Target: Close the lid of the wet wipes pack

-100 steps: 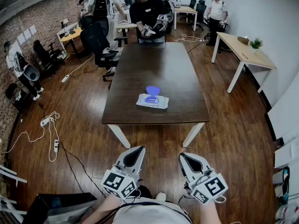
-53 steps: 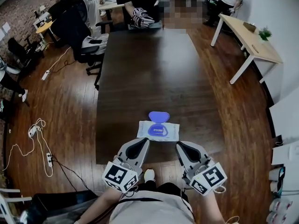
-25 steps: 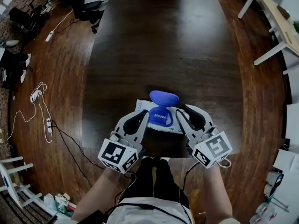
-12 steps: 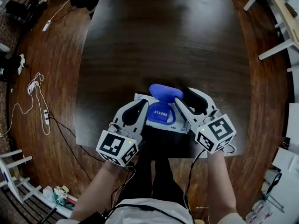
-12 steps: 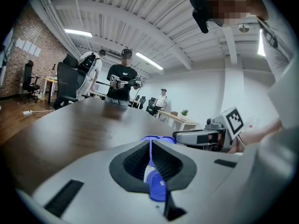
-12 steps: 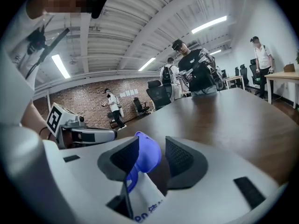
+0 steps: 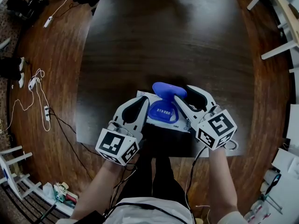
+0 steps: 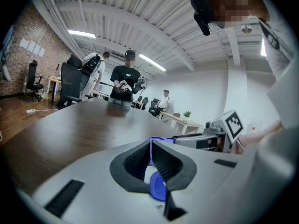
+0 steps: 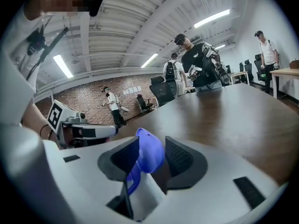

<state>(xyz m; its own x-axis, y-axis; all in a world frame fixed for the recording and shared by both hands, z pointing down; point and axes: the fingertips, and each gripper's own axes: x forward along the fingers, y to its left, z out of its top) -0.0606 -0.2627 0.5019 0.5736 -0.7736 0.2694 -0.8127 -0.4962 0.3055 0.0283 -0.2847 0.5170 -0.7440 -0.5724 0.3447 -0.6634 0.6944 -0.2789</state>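
Long dark-wood surface (image 7: 163,41) on plank floor (image 7: 60,78); wet wipes pack (image 7: 161,117) lies flat nr its near edge, approx centred, blue lid (image 7: 166,89) flipped open, standing up.

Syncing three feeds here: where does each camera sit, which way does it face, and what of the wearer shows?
Head view: on the head, facing steeply down at the table edge; forearms, legs, left gripper, right gripper.
Left gripper view: on that gripper, facing low across the table; its jaws, the wearer's shirt.
Right gripper view: likewise; its open jaws flank the lid.
Shared: both gripper views catch the lid, the other gripper, the person at the far end.
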